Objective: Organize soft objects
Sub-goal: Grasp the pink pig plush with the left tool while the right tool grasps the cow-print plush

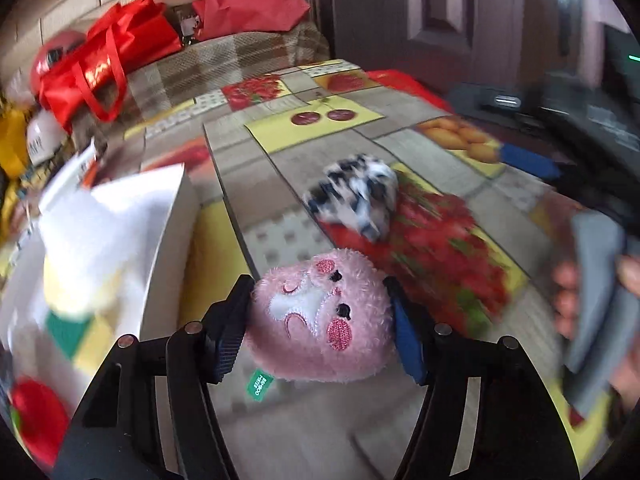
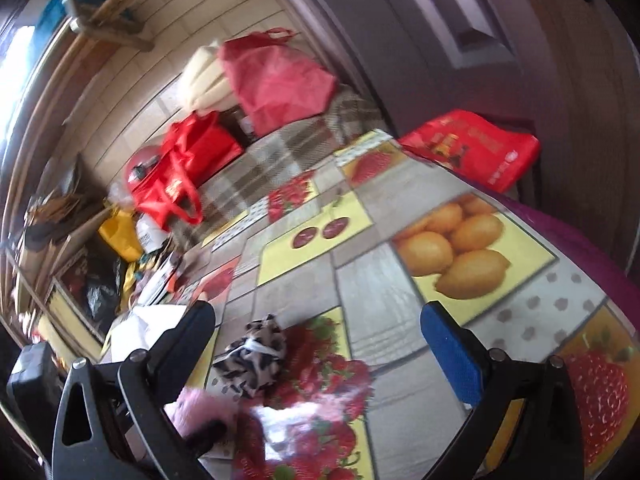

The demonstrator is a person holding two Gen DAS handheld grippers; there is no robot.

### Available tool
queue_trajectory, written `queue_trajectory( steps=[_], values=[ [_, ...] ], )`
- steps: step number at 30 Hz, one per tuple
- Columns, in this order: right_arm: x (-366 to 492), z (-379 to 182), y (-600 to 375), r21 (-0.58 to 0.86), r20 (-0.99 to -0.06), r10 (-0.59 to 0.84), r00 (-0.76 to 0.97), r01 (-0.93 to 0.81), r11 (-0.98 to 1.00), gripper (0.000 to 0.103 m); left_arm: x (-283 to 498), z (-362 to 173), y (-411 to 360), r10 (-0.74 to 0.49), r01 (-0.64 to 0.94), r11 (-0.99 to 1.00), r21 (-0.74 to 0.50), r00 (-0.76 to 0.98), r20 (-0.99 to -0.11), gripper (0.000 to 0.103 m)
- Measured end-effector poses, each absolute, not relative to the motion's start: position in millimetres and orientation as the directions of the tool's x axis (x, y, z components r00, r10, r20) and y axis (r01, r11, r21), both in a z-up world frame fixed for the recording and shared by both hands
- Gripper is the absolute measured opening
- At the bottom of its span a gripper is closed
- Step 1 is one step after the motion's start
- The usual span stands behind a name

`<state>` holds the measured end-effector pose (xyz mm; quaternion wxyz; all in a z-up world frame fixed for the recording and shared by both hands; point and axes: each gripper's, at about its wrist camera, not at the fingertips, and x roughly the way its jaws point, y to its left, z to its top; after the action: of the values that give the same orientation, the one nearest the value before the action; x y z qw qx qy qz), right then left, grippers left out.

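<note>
Pink plush point(image 1: 322, 316) clamped in left tool point(image 1: 320, 320) above fruit-print tablecloth point(image 1: 360, 136).

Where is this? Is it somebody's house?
Probably a home, maybe a kitchen or dining corner. A table wears a fruit-print tablecloth, red shopping bags pile up by a tiled wall, and a panelled door stands behind.

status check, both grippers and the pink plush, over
Left gripper shut on pink plush, lifted over tablecloth. Right gripper open, empty. Leopard-print scrunchie loose on cloth ahead; white box to the left.
</note>
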<state>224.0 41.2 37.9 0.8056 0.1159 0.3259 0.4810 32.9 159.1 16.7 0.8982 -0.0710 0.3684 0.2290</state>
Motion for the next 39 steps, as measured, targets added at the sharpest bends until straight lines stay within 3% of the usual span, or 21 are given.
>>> queue_trajectory(
  steps=[5, 8, 13, 17, 20, 25, 30, 39],
  values=[
    [212.2, 43.6, 58.8, 0.424, -0.443, 0.843, 0.304, -0.758, 0.496, 0.103, -21.4, 28.4, 127.6, 0.369, -0.441, 0.897, 0.042, 0.69, -0.622, 0.065],
    [200.7, 44.0, 81.3, 0.324, -0.514, 0.805, 0.296, -0.802, 0.502, 0.103, -36.9, 38.8, 116.5, 0.422, -0.46, 0.885, 0.074, 0.724, -0.546, 0.065],
    [169.8, 37.2, 133.0, 0.109, -0.629, 0.718, 0.299, -0.88, 0.462, 0.1, -38.3, 42.4, 111.9, 0.444, -0.463, 0.88, 0.103, 0.726, -0.525, 0.065],
    [154.6, 25.7, 164.0, -0.012, -0.699, 0.646, 0.306, -0.908, 0.418, 0.055, -39.5, 43.2, 118.2, 0.444, -0.471, 0.878, 0.091, 0.725, -0.526, 0.065],
    [150.1, 14.5, 175.2, -0.063, -0.746, 0.592, 0.305, -0.917, 0.393, 0.043, -43.7, 43.2, 119.2, 0.442, -0.478, 0.875, 0.073, 0.73, -0.522, 0.065],
    [151.5, 25.3, 147.9, 0.006, -0.677, 0.67, 0.304, -0.909, 0.418, 0.042, -53.6, 47.8, 117.0, 0.446, -0.481, 0.875, 0.056, 0.757, -0.478, 0.065],
    [133.4, 44.3, 92.1, 0.11, -0.53, 0.793, 0.302, -0.902, 0.417, 0.042, -69.1, 54.4, 109.0, 0.461, -0.479, 0.876, 0.06, 0.792, -0.401, 0.065],
    [73.0, 64.8, 4.2, 0.074, -0.284, 0.878, 0.384, -0.905, 0.42, 0.042, -126.0, 61.5, 110.2, 0.501, -0.507, 0.859, 0.073, 0.804, -0.321, 0.065]
  ],
)
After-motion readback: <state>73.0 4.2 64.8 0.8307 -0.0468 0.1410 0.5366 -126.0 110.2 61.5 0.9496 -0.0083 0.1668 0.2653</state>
